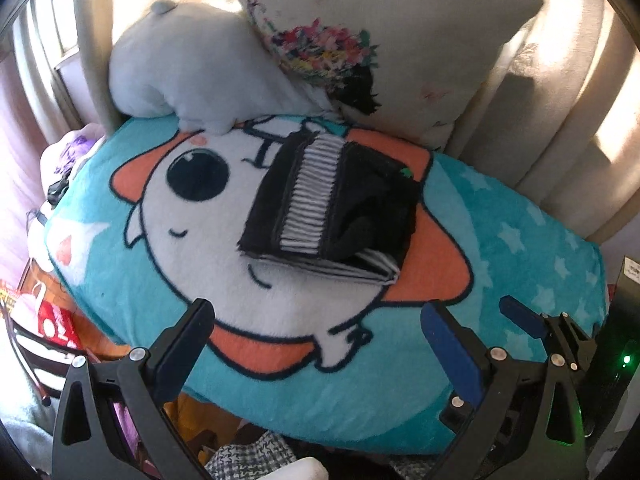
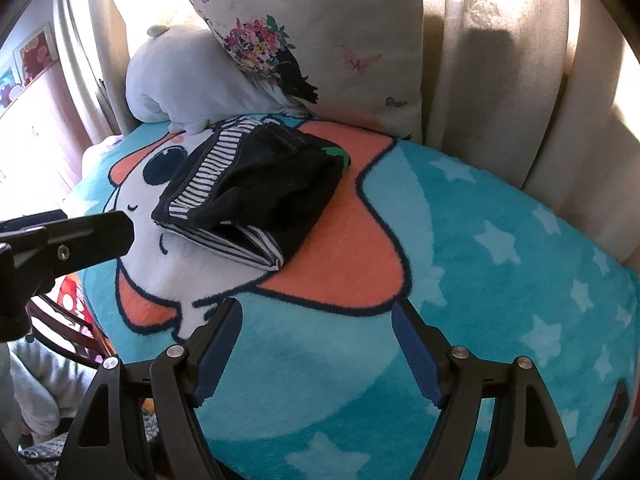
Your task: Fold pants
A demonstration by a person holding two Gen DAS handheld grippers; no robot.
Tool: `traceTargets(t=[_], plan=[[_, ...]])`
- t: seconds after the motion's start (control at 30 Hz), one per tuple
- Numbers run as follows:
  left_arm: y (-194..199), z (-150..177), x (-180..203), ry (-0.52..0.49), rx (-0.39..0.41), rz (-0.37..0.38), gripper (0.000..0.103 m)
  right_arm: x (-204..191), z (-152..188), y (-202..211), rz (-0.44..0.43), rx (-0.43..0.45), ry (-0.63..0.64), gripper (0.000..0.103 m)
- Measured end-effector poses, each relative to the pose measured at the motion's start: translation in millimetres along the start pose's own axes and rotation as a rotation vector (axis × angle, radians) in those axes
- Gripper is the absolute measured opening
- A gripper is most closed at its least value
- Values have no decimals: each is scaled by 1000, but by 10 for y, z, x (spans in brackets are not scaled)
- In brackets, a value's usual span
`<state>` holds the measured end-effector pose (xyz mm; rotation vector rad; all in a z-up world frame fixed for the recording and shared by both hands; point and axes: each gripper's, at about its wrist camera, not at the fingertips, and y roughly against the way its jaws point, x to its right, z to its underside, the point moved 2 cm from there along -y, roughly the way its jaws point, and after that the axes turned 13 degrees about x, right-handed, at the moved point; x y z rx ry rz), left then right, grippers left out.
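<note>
The black pants [image 1: 332, 204] with a striped white lining lie folded into a compact bundle on a teal cartoon cushion [image 1: 520, 240]. They also show in the right wrist view [image 2: 256, 192], on the cushion [image 2: 480, 280]. My left gripper [image 1: 316, 320] is open and empty, held back from the bundle's near edge. My right gripper [image 2: 318, 322] is open and empty, short of the bundle and to its right. The right gripper's finger [image 1: 520, 316] shows at the right of the left wrist view. The left gripper's finger [image 2: 92, 236] shows at the left of the right wrist view.
A grey plush toy [image 1: 192, 72] and a floral pillow [image 1: 380, 32] rest against the beige sofa back [image 2: 520, 80] behind the cushion. Clutter and a red bag [image 1: 52, 320] lie below the cushion's left edge. A dark device with a green light [image 1: 624, 360] stands at right.
</note>
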<state>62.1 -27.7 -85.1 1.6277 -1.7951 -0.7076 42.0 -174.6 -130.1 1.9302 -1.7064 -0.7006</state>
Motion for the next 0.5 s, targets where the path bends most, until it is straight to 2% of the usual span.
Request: traceTargets(t=[0.17, 0.3, 0.4, 0.5], plan=[[-8, 67, -150, 17, -32, -26, 103, -116, 84, -146, -44, -50, -20, 82], [-34, 71, -275, 23, -46, -37, 103, -235, 34, -223, -60, -54, -10, 82], [-95, 18, -371, 35, -38, -47, 103, -328, -27, -275, -57, -55, 17, 82], [-239, -55, -450, 49, -64, -39, 103, -314, -124, -309, -36, -45, 20, 82]])
